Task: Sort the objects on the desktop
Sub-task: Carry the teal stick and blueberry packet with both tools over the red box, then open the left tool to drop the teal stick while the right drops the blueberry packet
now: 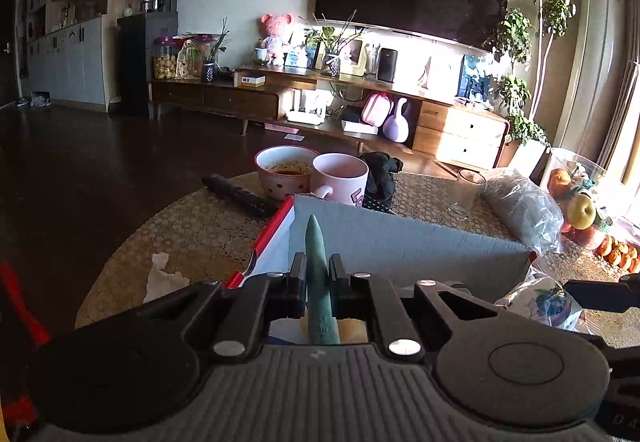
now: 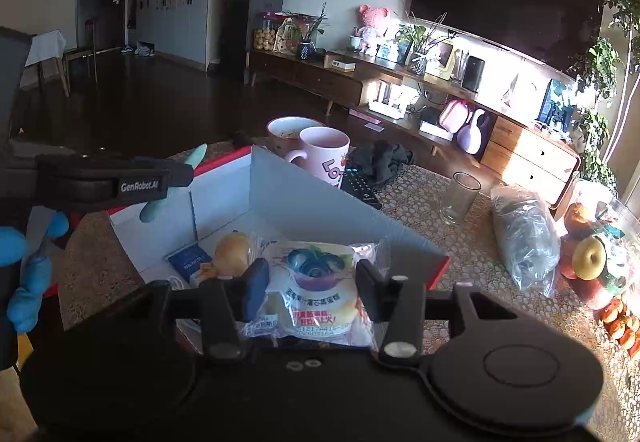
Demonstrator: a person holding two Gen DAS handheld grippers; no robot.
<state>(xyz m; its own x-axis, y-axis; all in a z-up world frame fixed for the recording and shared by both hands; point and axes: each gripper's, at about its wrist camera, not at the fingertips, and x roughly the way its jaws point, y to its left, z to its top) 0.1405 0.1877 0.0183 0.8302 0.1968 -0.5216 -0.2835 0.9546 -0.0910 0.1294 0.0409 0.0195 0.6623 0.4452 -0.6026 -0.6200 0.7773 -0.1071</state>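
An open cardboard box [image 2: 320,202], grey inside with red edges, sits on the round lace-covered table [image 2: 440,202] and serves as the reference for everything else. Inside the box, near its front, lie a small blue carton [image 2: 188,262] and a round yellow bun [image 2: 234,252] just beside it. The right gripper [image 2: 312,290] hovers over the box's near side with its jaws closed partway on a clear bag holding a packaged pastry [image 2: 312,282] with a blueberry picture; the pads press the bag from both sides. The left gripper [image 1: 318,276] is clamped tight on a slim teal pen-shaped object [image 1: 318,262], which sticks out forward above the box's left side; in the right wrist view that object [image 2: 198,158] shows at both ends of the gripper, over the box's left wall. Behind the box stand a spotted red-rimmed bowl [image 1: 282,172] holding some dark food remains and a pink mug [image 1: 340,176], touching each other, with a black remote [image 1: 240,196] to the bowl's left. Behind the box's right side stands an empty clear glass [image 2: 460,198], and further right lies a grey-filled plastic bag [image 2: 524,234]. Beyond that bag a clear container of fruit [image 2: 592,254] holds a yellow apple. A crumpled tissue [image 1: 160,274] lies left of the box.
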